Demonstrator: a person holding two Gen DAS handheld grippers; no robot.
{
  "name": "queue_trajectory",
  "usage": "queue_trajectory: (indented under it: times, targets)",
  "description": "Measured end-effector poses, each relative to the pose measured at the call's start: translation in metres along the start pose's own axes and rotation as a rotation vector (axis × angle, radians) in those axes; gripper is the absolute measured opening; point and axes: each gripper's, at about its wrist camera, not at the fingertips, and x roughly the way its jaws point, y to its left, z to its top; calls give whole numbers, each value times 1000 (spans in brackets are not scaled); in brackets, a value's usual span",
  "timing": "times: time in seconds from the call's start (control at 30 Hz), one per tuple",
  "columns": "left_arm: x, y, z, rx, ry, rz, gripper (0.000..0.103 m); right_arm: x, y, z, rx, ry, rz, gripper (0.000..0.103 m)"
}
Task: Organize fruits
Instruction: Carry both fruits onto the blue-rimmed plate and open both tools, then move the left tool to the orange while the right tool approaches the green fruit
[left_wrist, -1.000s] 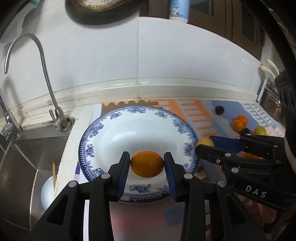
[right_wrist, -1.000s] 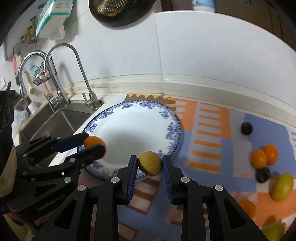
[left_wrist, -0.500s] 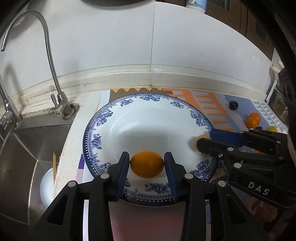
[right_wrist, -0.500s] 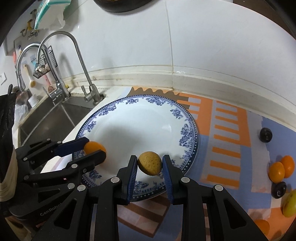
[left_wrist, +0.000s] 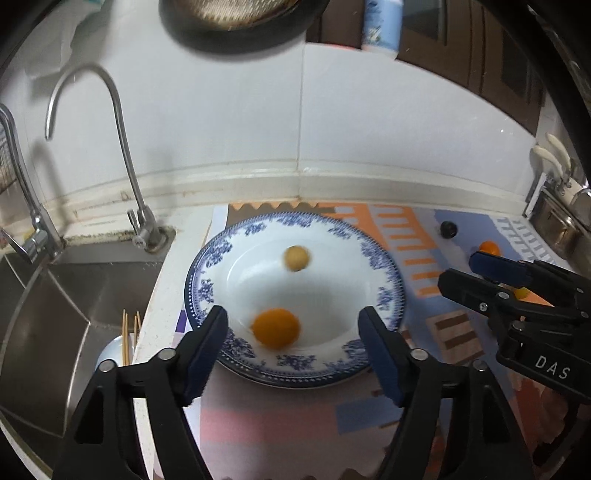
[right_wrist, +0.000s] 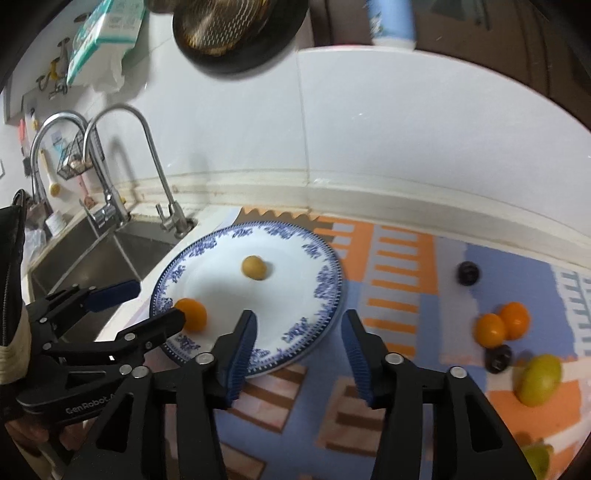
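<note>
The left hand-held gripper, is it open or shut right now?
Open. The left hand-held gripper has its jaws spread wide, and the orange fruit lies free on the plate.

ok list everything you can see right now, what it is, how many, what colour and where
plate: one, white with blue floral rim, on the mat beside the sink
orange fruit: one, on the plate's near side
tan fruit: one, yellowish brown, further back on the plate
orange fruits on mat: two, touching, right of the plate
dark fruits: two, nearly black, one near the wall, one by the orange pair
yellow-green fruit: one, at the mat's right edge
mat: one, orange, blue and brown pattern, on the counter
taps: two, steel, over the sink
sink: one, steel, left
left claw: open, above the plate
right claw: open, over the plate's right edge
</note>
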Motion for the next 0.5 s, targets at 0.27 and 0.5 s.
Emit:
queue_trajectory:
  times: [0.27, 0.5]
  targets:
    - [-40, -32, -2, 54, -55, -28, 89, -55, -14, -9, 47, -64, -60, 64]
    - [-69, -60, -11, 106, -99, -51, 96, -101, -28, -27, 86, -115, -133, 73]
